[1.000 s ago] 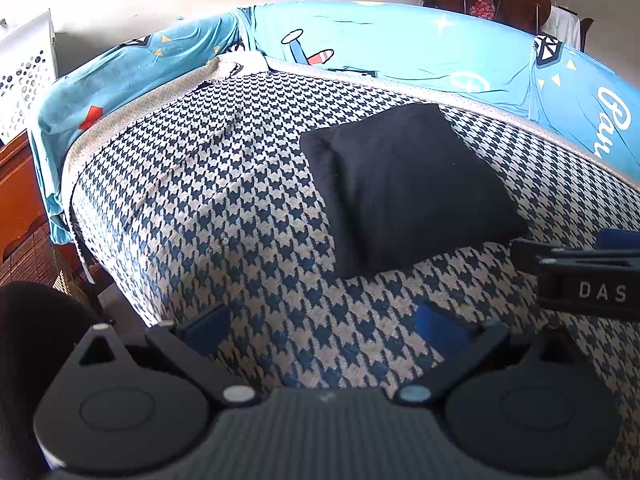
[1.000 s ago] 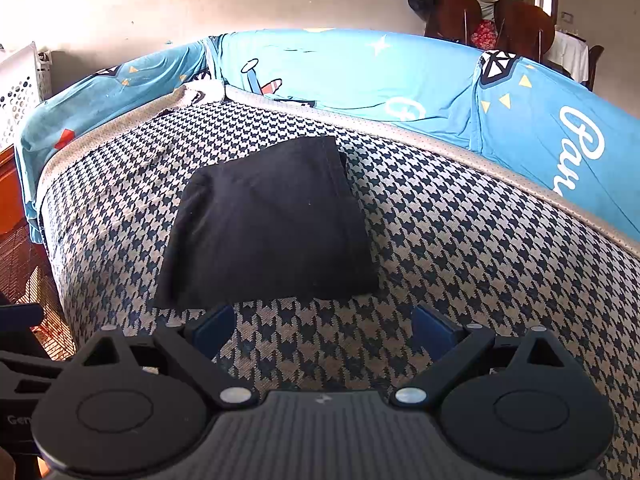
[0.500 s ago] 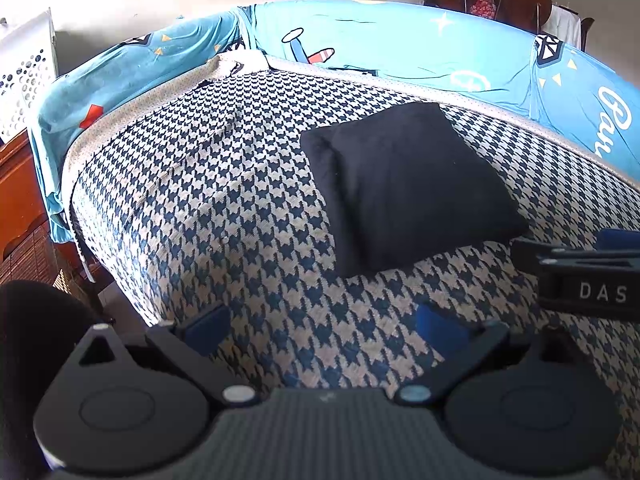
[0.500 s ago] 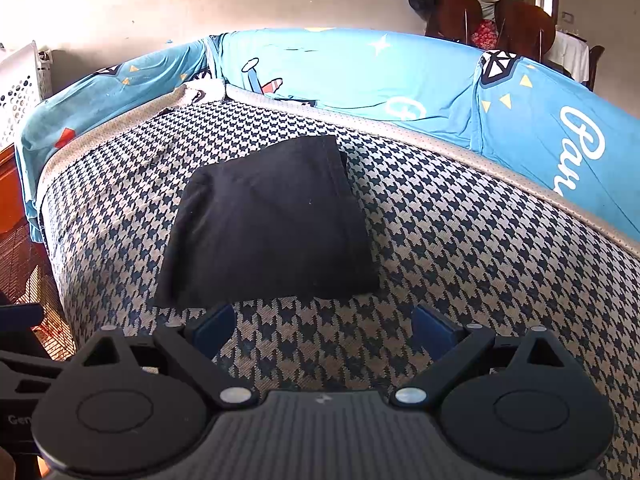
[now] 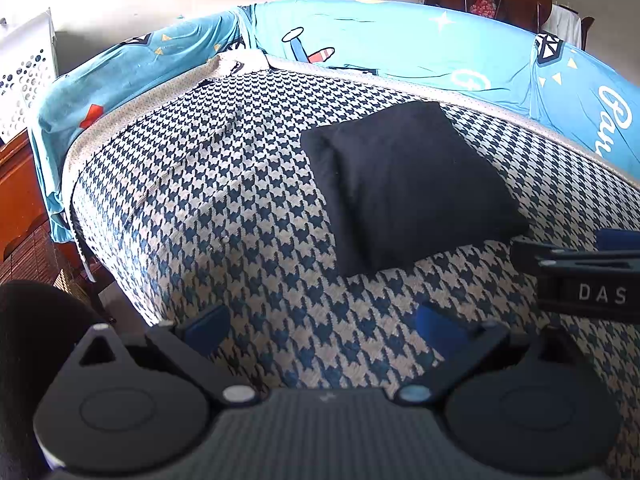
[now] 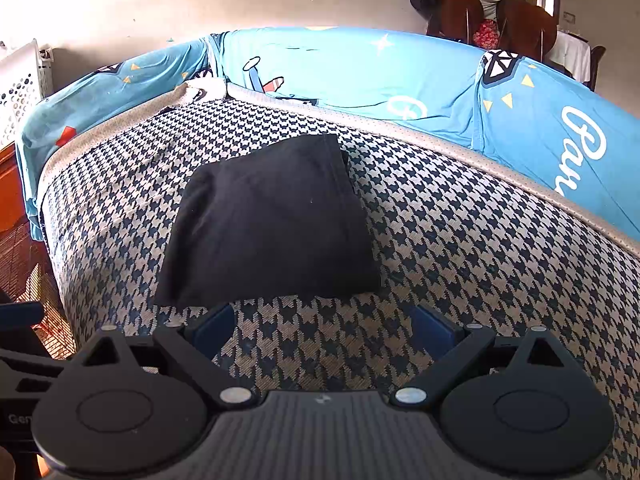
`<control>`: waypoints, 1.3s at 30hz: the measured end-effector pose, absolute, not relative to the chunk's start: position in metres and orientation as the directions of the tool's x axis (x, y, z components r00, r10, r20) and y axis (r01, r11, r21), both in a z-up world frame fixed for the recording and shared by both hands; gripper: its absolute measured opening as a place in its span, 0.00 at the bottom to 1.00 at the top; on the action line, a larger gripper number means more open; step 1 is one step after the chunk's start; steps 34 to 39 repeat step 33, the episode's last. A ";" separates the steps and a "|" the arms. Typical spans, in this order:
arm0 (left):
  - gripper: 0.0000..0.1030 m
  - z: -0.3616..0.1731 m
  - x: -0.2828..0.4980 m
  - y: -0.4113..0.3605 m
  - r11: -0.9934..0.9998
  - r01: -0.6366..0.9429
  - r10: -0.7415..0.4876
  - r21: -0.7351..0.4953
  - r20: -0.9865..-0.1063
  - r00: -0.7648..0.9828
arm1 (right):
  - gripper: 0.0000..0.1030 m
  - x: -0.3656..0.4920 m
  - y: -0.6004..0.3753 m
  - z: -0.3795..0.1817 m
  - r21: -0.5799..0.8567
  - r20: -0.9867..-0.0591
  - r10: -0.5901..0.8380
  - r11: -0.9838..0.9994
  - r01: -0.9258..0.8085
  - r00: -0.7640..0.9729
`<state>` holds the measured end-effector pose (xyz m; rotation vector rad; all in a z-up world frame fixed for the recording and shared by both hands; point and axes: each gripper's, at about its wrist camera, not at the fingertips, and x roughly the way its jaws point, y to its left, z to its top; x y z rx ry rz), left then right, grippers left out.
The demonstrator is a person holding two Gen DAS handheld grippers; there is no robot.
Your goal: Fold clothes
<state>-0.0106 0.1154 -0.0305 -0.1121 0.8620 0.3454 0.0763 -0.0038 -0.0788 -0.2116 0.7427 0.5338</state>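
Observation:
A black garment (image 5: 404,184) lies folded into a neat rectangle on the houndstooth bedcover (image 5: 224,200). The right wrist view shows the same black garment (image 6: 268,224) just beyond the fingertips. My left gripper (image 5: 320,326) hovers open over the cover, short of the garment and to its left, with nothing between its blue pads. My right gripper (image 6: 324,326) is open too, empty, just in front of the garment's near edge. The right gripper's body (image 5: 580,276) shows at the right edge of the left wrist view.
A blue printed sheet (image 5: 400,40) drapes the raised far side of the bed. A white perforated basket (image 5: 24,80) stands at the far left. Wooden chairs with piled clothes (image 6: 480,4) are behind the bed. The bed's left edge (image 5: 92,240) drops to the floor.

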 end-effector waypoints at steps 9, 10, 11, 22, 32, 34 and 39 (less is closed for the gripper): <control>1.00 -0.032 -0.011 0.115 0.938 -0.344 0.252 0.042 -0.764 0.595 | 0.93 0.076 -0.003 -0.079 0.001 -0.693 0.384 0.847 -0.532 0.610; 1.00 -0.032 -0.010 0.115 0.938 -0.344 0.251 0.041 -0.764 0.594 | 0.93 0.076 -0.003 -0.079 0.000 -0.694 0.383 0.847 -0.532 0.610; 1.00 -0.032 -0.010 0.115 0.938 -0.344 0.251 0.041 -0.764 0.594 | 0.93 0.076 -0.003 -0.079 0.000 -0.694 0.383 0.847 -0.532 0.609; 1.00 -0.032 -0.011 0.116 0.937 -0.346 0.247 0.036 -0.769 0.590 | 0.93 0.076 -0.002 -0.080 -0.001 -0.697 0.382 0.846 -0.533 0.607; 1.00 -0.031 -0.012 0.117 0.938 -0.345 0.245 0.032 -0.766 0.595 | 0.93 0.076 -0.003 -0.081 -0.001 -0.699 0.380 0.846 -0.532 0.606; 1.00 -0.032 -0.012 0.116 0.938 -0.346 0.245 0.031 -0.766 0.594 | 0.93 0.076 -0.003 -0.081 -0.002 -0.699 0.379 0.847 -0.532 0.606; 1.00 -0.032 -0.012 0.116 0.938 -0.346 0.245 0.031 -0.766 0.594 | 0.93 0.076 -0.003 -0.081 -0.002 -0.699 0.379 0.847 -0.532 0.606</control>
